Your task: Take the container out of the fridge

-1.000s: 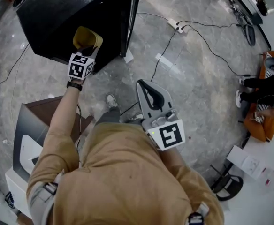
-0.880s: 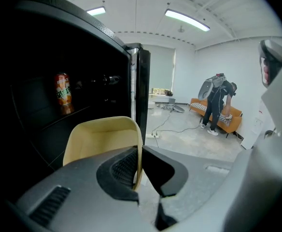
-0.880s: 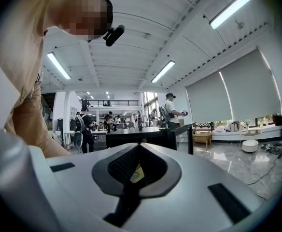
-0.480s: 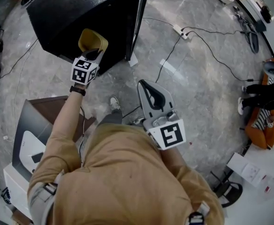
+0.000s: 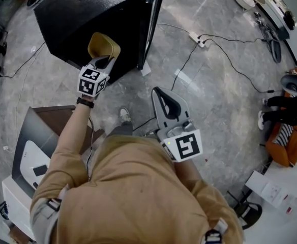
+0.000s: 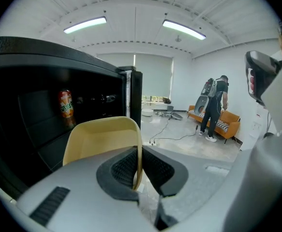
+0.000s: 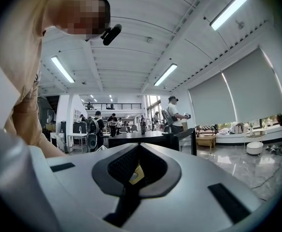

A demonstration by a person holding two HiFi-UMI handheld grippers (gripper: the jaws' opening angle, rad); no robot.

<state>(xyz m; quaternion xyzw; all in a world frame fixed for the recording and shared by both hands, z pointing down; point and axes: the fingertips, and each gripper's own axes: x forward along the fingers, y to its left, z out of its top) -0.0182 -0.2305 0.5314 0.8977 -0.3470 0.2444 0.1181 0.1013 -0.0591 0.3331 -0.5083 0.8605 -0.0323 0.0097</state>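
The left gripper (image 6: 139, 154) has its two jaws almost closed. They pinch the thin side wall of a yellow plastic container (image 6: 101, 140), one jaw inside it and one outside. The container is open on top and sticks out past the jaw tips. From the head view, the left gripper (image 5: 102, 60) holds the container (image 5: 104, 44) up in the air, right at the front of the big black fridge (image 5: 85, 13).

Just past the container and to the left gripper's left is the dark inside of the fridge (image 6: 30, 105). An orange drink can (image 6: 66, 108) stands on a shelf in there. The fridge's black door (image 5: 152, 15) stands open, just to the right of the container.

The right gripper (image 5: 159, 92) is closer to the person's body, well apart from the fridge. Its jaws are closed together and it holds nothing (image 7: 137, 152).

Farther off, on the grey stone floor (image 5: 219, 95), lie a white power strip (image 5: 198, 38) and black cables (image 5: 230, 55). Far away, a person in dark clothes (image 6: 214, 109) stands by an orange sofa (image 6: 229, 121).
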